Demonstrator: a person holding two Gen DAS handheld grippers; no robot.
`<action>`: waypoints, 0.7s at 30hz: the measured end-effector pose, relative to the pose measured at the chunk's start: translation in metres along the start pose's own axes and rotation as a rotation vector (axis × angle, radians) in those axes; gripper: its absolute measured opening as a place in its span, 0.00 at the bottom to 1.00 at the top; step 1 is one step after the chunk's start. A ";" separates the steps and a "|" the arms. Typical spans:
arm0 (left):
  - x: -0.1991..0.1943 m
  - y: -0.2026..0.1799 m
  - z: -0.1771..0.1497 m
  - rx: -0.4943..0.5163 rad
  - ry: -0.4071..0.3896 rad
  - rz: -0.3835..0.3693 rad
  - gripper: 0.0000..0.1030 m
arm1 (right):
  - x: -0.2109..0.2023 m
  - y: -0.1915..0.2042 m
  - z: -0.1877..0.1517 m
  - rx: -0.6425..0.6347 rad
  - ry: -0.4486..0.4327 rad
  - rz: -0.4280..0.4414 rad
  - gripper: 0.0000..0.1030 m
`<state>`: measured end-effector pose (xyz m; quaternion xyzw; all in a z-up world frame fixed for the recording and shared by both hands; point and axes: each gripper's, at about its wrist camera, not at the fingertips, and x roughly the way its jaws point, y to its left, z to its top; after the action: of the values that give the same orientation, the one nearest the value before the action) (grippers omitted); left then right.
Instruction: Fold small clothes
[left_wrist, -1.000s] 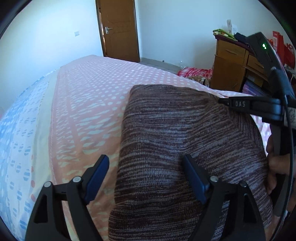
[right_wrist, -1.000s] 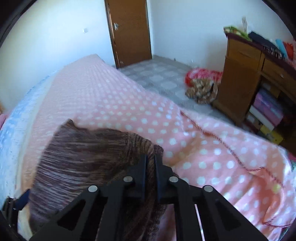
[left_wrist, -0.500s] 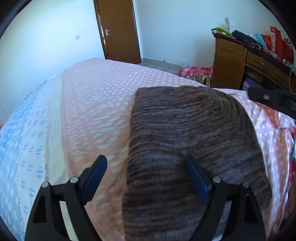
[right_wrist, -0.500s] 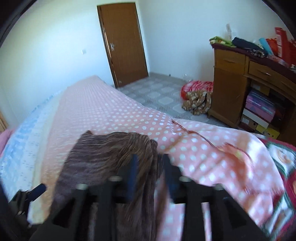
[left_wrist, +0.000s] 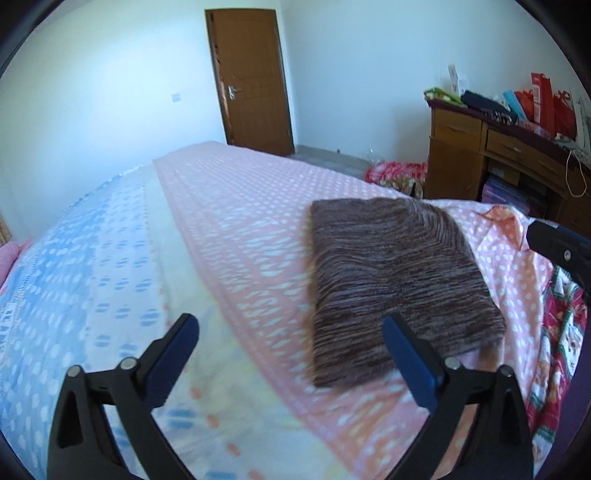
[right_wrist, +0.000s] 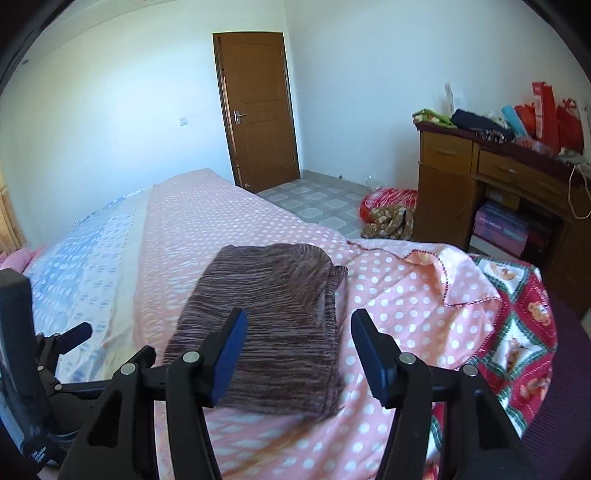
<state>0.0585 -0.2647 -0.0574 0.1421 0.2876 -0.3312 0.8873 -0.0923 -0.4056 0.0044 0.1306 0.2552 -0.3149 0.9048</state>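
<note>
Left gripper (left_wrist: 290, 354) opening wide with nothing between its jaws, right gripper (right_wrist: 295, 347) opening too, also empty, brown striped knit garment (left_wrist: 399, 280) folded into a neat rectangle at centre right on the pink dotted bedspread (left_wrist: 251, 236).

Left gripper (left_wrist: 290, 352) and right gripper (right_wrist: 297, 350) opening, apparently empty.

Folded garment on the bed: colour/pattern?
Folded garment: brown and pale lilac marled knit in thin streaks. Left wrist view shows it best.

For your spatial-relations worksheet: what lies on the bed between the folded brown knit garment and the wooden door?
Only bare pink dotted bedspread, then tiled floor before the door; the right wrist view shows it beyond the garment.
</note>
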 end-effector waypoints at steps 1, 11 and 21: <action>-0.004 0.004 0.000 -0.009 -0.009 0.003 1.00 | -0.007 0.004 -0.001 -0.004 -0.006 0.003 0.58; -0.062 0.020 -0.002 -0.085 -0.041 0.008 1.00 | -0.067 0.012 -0.010 -0.081 -0.013 0.017 0.58; -0.110 0.011 -0.013 -0.091 -0.096 0.038 1.00 | -0.126 0.002 -0.012 -0.073 -0.152 0.044 0.73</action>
<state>-0.0068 -0.1955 -0.0005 0.0908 0.2567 -0.3073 0.9118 -0.1806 -0.3357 0.0629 0.0788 0.1944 -0.2942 0.9324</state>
